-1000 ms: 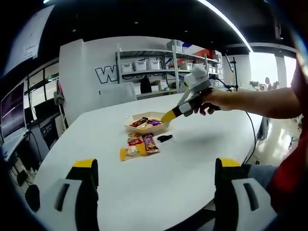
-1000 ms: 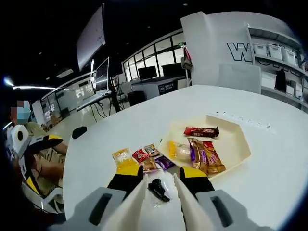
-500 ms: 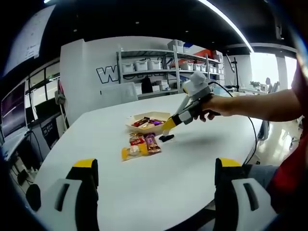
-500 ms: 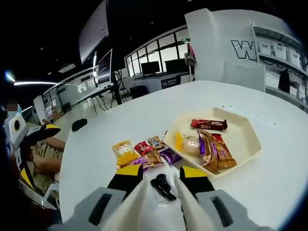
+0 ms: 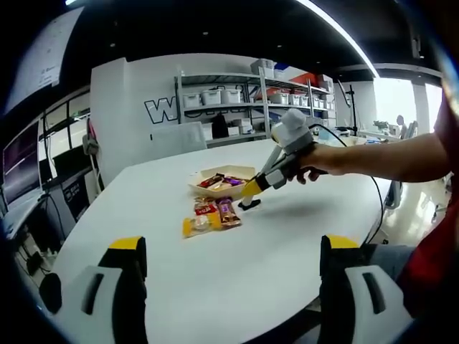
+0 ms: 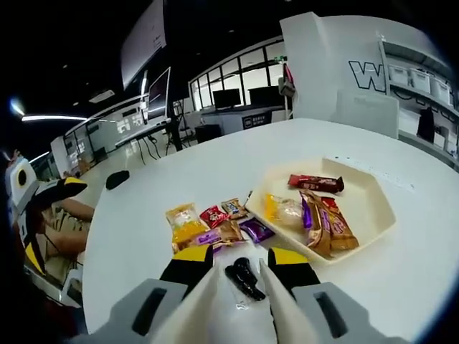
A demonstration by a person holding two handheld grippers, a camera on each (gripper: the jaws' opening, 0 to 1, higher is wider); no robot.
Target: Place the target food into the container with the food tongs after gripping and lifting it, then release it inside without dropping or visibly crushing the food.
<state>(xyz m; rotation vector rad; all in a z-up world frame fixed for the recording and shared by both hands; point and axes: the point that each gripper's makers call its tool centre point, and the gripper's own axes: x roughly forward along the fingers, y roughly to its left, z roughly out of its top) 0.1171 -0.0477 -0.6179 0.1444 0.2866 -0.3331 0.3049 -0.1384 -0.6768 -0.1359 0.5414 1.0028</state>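
Observation:
A black food piece in a clear wrapper [image 6: 244, 278] lies on the white table between the white arms of the food tongs [image 6: 208, 290]. My right gripper [image 6: 240, 261] is shut on those tongs, low over the piece. In the left gripper view a hand holds the right gripper [image 5: 252, 188] just above the same piece [image 5: 249, 205], beside the cream tray [image 5: 215, 195]. The tray [image 6: 373, 208] holds several wrapped snacks [image 6: 315, 222]. My left gripper [image 5: 233, 287] stands wide open near the table's front edge, holding nothing.
Several loose wrapped snacks [image 6: 208, 226] lie left of the tray, also seen as loose snacks [image 5: 208, 215]. A small black object [image 6: 117, 179] sits near the table's far edge. Shelves [image 5: 237, 100] line the back wall. A cable [image 5: 374, 197] trails off the table's right side.
The right gripper has moved from over the tray down toward the black piece on the table. The left gripper has stayed open and still.

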